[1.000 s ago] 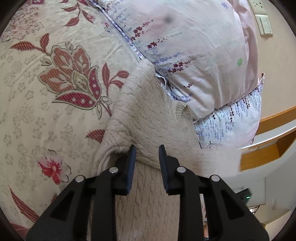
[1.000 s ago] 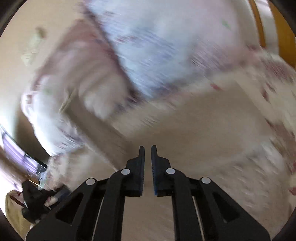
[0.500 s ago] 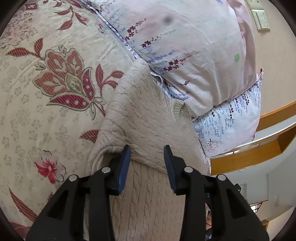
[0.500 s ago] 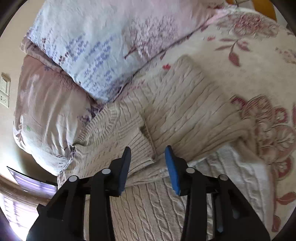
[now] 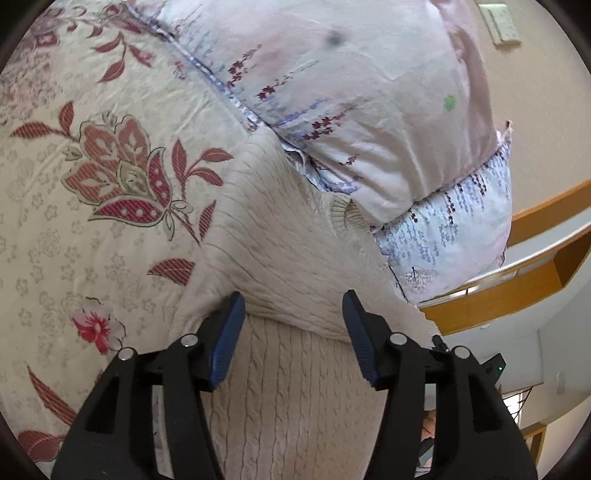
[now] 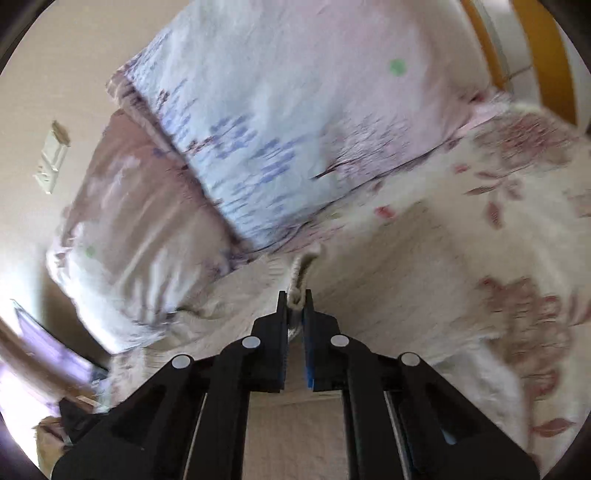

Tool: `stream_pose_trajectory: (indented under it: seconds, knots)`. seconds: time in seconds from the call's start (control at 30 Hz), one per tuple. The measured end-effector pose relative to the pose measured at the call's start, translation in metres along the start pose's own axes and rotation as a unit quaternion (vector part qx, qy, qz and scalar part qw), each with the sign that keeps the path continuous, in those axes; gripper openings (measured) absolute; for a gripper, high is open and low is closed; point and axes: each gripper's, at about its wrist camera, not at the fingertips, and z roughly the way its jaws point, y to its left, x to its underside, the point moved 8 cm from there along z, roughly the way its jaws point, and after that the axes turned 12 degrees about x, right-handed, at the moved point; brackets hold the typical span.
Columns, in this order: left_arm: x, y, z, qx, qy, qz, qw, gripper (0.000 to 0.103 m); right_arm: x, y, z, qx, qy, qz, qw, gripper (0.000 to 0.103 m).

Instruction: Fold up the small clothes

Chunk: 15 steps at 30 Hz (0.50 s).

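A cream cable-knit sweater (image 5: 280, 254) lies on the flowered bedspread (image 5: 74, 229), with one part folded across its body. My left gripper (image 5: 293, 299) hovers over the fold's edge, and its jaws are opening; knit lies below the gap but the pads do not press it. In the blurred right wrist view my right gripper (image 6: 295, 295) is shut on a ribbed edge of the sweater (image 6: 301, 269), which rises as a small bunch above the fingertips.
Two stacked pillows (image 5: 369, 110) with purple flower print lean against the wall, touching the sweater's far edge. A wooden ledge (image 5: 517, 280) and a wall switch (image 5: 502, 22) lie beyond them. The bedspread stretches off to the left.
My left gripper's jaws have spread wider over the fold. My right gripper opened over the sweater, then shut on its ribbed edge and is moving, so that view is blurred.
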Motion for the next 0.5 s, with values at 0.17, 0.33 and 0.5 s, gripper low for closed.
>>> stream_pose_trajectory:
  seconds: [0.17,0.33,0.5]
  knots:
    - [0.007,0.005,0.002,-0.003,0.015,-0.004,0.9999,0.055,0.030,-0.026,0.036,0.042,0.094,0.010,0.995,0.009]
    - [0.018,-0.003,-0.020,0.006,0.025,0.029,0.9992,0.055,0.027,-0.035,-0.003,0.008,0.069,0.000,0.998,0.054]
    - [0.033,-0.002,-0.055,-0.003,0.033,0.062,0.9975,0.055,0.039,-0.066,-0.036,-0.013,0.081,-0.030,0.996,0.054]
